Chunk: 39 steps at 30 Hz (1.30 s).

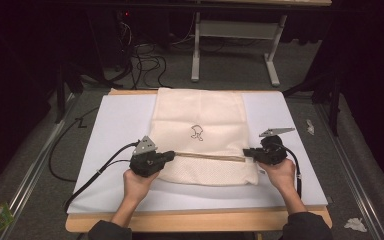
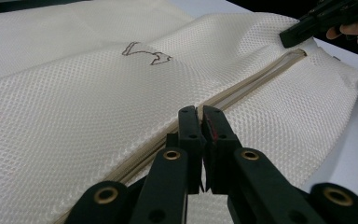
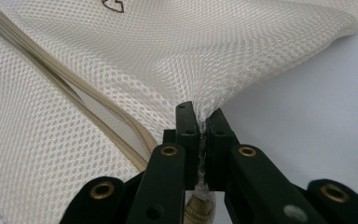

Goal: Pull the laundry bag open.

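A: Left gripper (image 2: 200, 116)?
B: Clamped at zipper (image 2: 242, 88) end of mesh bag (image 1: 200, 135); bag flat on white mat (image 1: 115, 120).
A: Right gripper (image 3: 201, 119)?
B: Clamped on mesh at bag's other edge.

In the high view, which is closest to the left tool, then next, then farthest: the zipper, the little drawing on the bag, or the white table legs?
1. Zipper, right beside the left tool.
2. Little drawing, mid-bag, beyond the zipper.
3. White table legs, on the floor past the table.

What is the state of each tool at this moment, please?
Left tool: closed at the zipper of the mesh bag; what it pinches cannot be told.
Right tool: closed on the mesh bag's fabric.
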{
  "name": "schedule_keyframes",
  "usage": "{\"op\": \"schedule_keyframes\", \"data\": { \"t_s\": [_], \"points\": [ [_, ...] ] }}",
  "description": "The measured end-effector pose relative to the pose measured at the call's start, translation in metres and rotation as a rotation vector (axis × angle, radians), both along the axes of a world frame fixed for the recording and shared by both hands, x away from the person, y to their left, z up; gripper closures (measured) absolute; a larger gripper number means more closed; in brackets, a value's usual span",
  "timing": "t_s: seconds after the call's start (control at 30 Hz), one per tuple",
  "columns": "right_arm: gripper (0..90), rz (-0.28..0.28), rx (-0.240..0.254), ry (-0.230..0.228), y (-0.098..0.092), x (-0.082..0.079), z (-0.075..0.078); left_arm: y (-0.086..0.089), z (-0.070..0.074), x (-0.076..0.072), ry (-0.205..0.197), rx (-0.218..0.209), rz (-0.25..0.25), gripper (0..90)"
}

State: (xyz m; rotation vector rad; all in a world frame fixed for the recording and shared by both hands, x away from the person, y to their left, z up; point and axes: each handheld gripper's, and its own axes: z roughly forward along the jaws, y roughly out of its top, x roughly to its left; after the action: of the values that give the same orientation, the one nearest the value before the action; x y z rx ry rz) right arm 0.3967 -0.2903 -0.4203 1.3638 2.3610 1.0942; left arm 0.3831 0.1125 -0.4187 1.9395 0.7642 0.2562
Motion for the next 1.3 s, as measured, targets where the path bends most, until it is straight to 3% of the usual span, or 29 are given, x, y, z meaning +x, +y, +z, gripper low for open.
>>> {"op": "schedule_keyframes", "data": {
  "t_s": [1.3],
  "points": [
    [88.0,-0.023,-0.015,-0.001,-0.007,0.001,-0.001,0.034,0.004,-0.001,-0.012,-0.018,0.073,87.1]
  ]
}}
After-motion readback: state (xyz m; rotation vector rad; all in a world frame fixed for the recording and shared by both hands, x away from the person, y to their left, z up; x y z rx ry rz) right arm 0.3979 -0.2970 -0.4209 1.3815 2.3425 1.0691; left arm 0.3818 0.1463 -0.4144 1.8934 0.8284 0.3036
